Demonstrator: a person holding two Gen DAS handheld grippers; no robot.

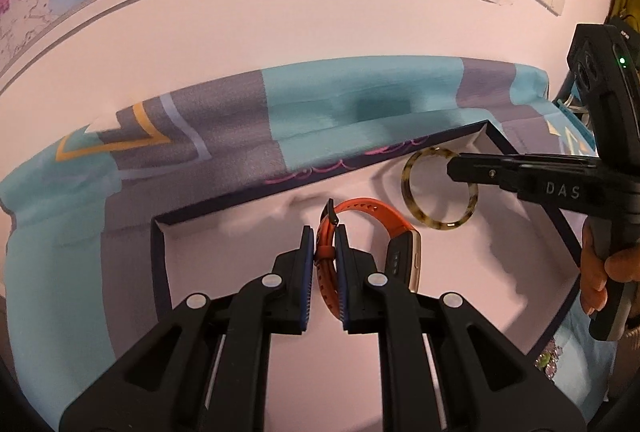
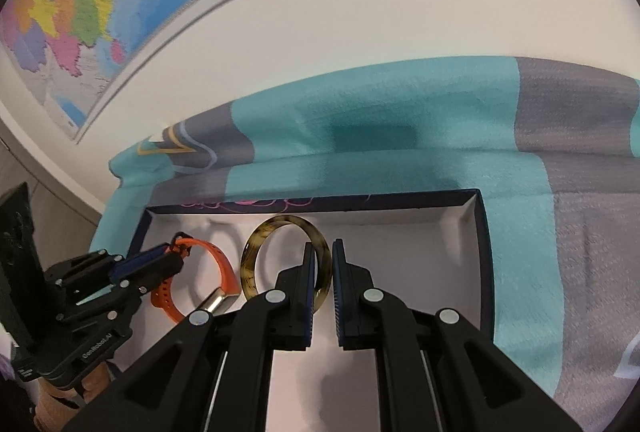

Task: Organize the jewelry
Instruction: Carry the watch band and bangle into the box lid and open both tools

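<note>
Jewelry lay inside a shallow navy-walled box (image 2: 486, 256) with a pale floor: an orange-strapped watch (image 1: 362, 210) and a tortoiseshell bangle (image 2: 256, 252), side by side and close together. The watch stood on edge, its gold-edged case (image 1: 414, 256) just to the right of the left gripper (image 1: 325, 252), whose blue-padded fingers (image 1: 306, 264) were pinched on the doubled strap near the dark buckle. In the right wrist view the same gripper (image 2: 160, 258) reached in from the left edge of the box, clamped on the strap's far loop.

The bangle stood upright on the box floor, directly ahead of the right gripper (image 2: 322, 272). That gripper's jaws were narrow, and the right side of the ring passed between them; whether the pads pressed it or merely flanked it could not be told. From the left wrist view the right gripper (image 1: 454, 168) came in from the right, across the bangle (image 1: 424, 192).

Beyond both grippers the box sat on a teal and grey cloth (image 2: 400, 104), with a pale wall and a coloured map (image 2: 72, 8) behind.
</note>
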